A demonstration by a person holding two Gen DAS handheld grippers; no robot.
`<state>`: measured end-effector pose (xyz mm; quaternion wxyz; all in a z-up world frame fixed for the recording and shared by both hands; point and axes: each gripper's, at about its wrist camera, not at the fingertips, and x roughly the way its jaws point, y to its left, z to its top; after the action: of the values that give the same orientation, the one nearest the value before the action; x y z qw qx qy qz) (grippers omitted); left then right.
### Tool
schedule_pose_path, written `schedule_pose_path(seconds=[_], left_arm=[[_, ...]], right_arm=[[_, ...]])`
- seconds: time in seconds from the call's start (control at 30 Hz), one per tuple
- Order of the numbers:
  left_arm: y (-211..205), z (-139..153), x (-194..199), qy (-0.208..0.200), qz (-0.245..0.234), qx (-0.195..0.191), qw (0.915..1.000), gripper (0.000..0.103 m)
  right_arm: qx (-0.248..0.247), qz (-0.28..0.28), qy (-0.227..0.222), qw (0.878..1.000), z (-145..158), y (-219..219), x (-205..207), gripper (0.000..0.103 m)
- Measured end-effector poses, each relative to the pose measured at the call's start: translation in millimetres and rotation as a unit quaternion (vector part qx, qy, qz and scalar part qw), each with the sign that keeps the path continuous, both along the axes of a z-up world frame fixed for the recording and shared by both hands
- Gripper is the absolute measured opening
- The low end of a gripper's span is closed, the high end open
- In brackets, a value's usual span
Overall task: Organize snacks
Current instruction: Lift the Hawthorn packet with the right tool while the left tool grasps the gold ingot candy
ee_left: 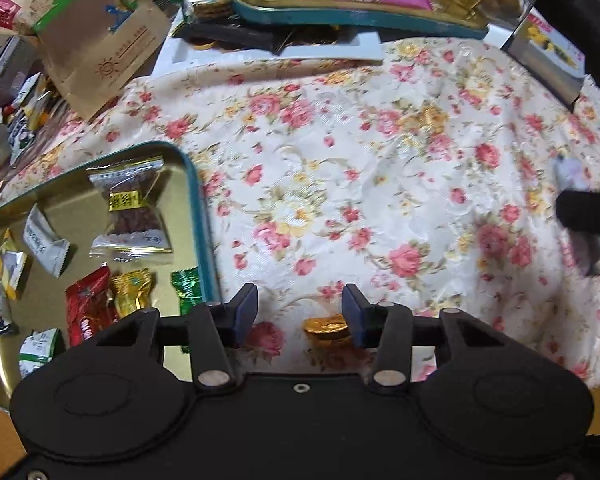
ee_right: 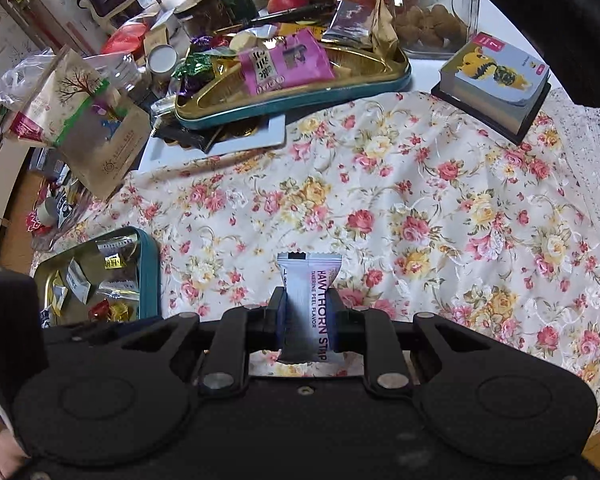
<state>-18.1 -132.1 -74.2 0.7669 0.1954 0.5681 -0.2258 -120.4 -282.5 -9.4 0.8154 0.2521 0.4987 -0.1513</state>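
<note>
hawthorn strip in the right gripper, gold candy waiting under the left

left wrist view: the left gripper (ee_left: pixel 299 312) hung low over the floral tablecloth (ee_left: pixel 360 152), its jaws standing wide apart with nothing between them. a gold-wrapped candy (ee_left: pixel 327 330) lay on the cloth just beside the right-hand pad, not pinched. the teal-rimmed tin tray (ee_left: pixel 199 216) sat just left of the gripper, already holding a clear packet of dried fruit (ee_left: pixel 134 210), a red packet (ee_left: pixel 85 308) and several small sweets, so it looked like the collecting place. at the right edge a blurred black piece, probably the other tool, poked in.

right wrist view: the right gripper (ee_right: pixel 305 316) was clamped on a hawthorn strip packet (ee_right: pixel 306 300), pinched across its narrow width so it stood upright between the pads, its crimped top clear of them. it was held above the cloth, apart from it. the same tin tray (ee_right: pixel 150 276) lay off to the left, well short of the packet; my guess was that the strip was bound there. a second, heaped tray (ee_right: pixel 300 94) sat at the far side.
</note>
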Motion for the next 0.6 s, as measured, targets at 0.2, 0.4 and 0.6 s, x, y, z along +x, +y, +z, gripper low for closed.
schedule_pose_path(seconds=[0.2,0.4,0.6], left_arm=[[1.5,-12.3,-9.5,0.014,-0.011,0.019,0.9997,0.053],[3.0,-3.3,-22.1,0.02,-0.035,0.001,0.9992,0.053],[-4.3,0.6,-21.9,0.024,-0.042,-0.019,0.9986,0.054]], right_arm=[[0.004,0.029,-0.022,0.999,11.8,9.9,6.6,0.021],[0.01,0.032,-0.038,0.999,21.2,12.0,8.3,0.021],[0.02,0.024,-0.037,0.999,19.4,8.6,4.6,0.021]])
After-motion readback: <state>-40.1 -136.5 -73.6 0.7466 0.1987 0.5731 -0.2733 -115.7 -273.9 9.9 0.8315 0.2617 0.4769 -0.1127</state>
